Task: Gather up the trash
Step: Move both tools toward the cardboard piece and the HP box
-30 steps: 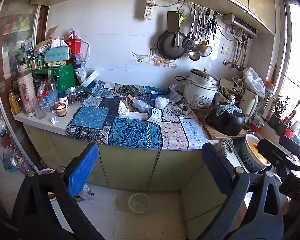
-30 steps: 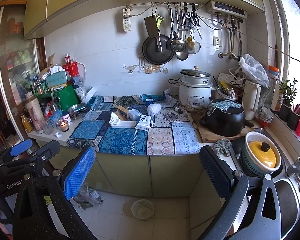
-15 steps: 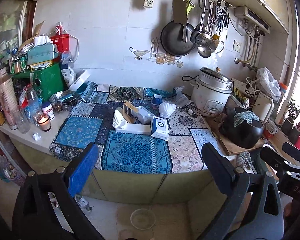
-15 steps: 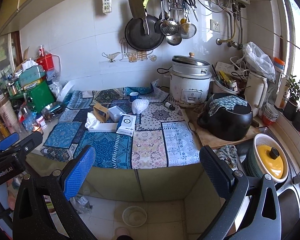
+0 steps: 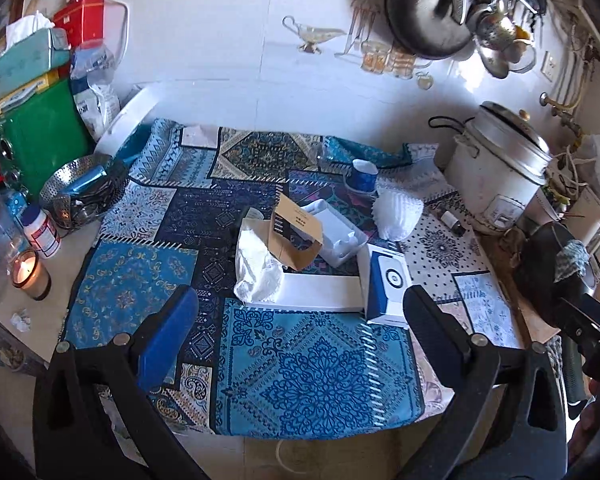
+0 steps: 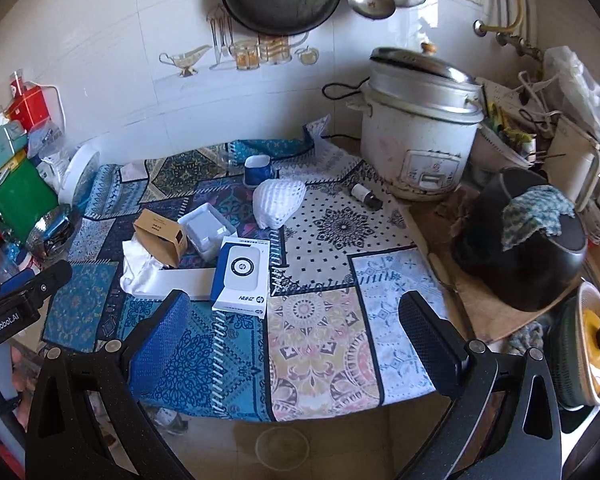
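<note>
1. Judging by the layout, the task is at its start: nothing is collected, and all the trash still lies on the patterned blue patchwork cloth (image 5: 312,364) covering the kitchen surface.
2. The left gripper (image 5: 300,320) hovers over the cloth's front edge with its fingers spread wide and nothing between them.
3. The right gripper (image 6: 288,320) hovers just to the right of it, its fingers equally wide apart and holding nothing.
4. The trash sits in one cluster at the middle of the cloth, just beyond both grippers.
5. Counted there: one open brown cardboard box (image 5: 296,236), one crumpled white tissue (image 5: 256,272), one white plastic tray (image 5: 336,236), one long flat white box (image 5: 320,292), one blue and white printed product box (image 6: 242,276), and one white foam net sleeve (image 6: 278,202).
6. Close behind the cluster stands one small blue cup (image 6: 258,170), and one small dark bottle (image 6: 366,196) lies beside the white rice cooker (image 6: 416,132); whether these count as trash cannot be told.
7. One tiny crumpled paper scrap (image 5: 20,319) lies on the bare surface near one lit candle in a glass (image 5: 30,276).
</note>
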A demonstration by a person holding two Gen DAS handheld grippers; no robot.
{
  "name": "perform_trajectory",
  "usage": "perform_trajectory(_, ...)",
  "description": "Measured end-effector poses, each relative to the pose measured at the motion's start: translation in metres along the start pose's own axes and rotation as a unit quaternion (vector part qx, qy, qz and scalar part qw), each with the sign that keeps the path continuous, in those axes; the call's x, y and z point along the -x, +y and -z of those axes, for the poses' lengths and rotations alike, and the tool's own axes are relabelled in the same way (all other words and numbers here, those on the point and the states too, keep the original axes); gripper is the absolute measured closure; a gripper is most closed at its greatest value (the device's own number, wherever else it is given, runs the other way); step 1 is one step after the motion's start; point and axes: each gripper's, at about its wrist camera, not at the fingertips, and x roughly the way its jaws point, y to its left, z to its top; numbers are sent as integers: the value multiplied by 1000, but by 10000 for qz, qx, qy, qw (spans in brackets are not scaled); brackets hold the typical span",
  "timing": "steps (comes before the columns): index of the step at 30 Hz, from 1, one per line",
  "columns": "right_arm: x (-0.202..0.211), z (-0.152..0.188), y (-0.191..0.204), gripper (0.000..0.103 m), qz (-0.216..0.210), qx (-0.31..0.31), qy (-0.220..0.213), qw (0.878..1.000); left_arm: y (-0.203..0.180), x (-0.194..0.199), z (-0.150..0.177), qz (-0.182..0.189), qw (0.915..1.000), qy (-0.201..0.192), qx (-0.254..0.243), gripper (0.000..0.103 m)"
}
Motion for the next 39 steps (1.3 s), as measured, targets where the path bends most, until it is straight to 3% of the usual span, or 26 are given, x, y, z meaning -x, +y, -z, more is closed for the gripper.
perform_trajectory(6,-104,-13,22,0,-349,455,947,9938,6,-71,-17,-294,9991,295,46,7)
perform_trajectory(10,-157,-16,35,0,-933,553,1664,9801,7,-108,-28,-325,9978,528,239,13)
perform_trajectory(13,-184,-18,40,0,-1060,476,2054,9717,11,-129,-37,-370,9962,638,455,14)
perform_trajectory(18,-205,-24,41,0,-970,431,2171,9703,13,-155,-53,-313,9954,721,540,19)
perform_trajectory(20,-211,-24,39,0,-1005,390,2301,9672,12,-167,-57,-322,9944,865,517,26)
perform_trajectory(23,-221,-22,33,0,-1071,292,2498,9619,6,-184,-59,-220,9934,1064,374,27)
perform_trajectory(27,-229,-20,24,1,-1106,180,2643,9579,-2,-209,-53,-440,9888,1422,60,27)
perform_trajectory(32,-231,-23,18,3,-1163,187,2577,9590,-11,-214,-50,-355,9888,1440,-146,35)
perform_trajectory(36,-230,-26,18,15,-1263,359,2488,9596,-25,-214,-50,-435,9886,1374,-436,41)
perform_trajectory(39,-226,-29,16,25,-1297,422,2385,9615,-33,-211,-51,-459,9892,1286,-529,52)
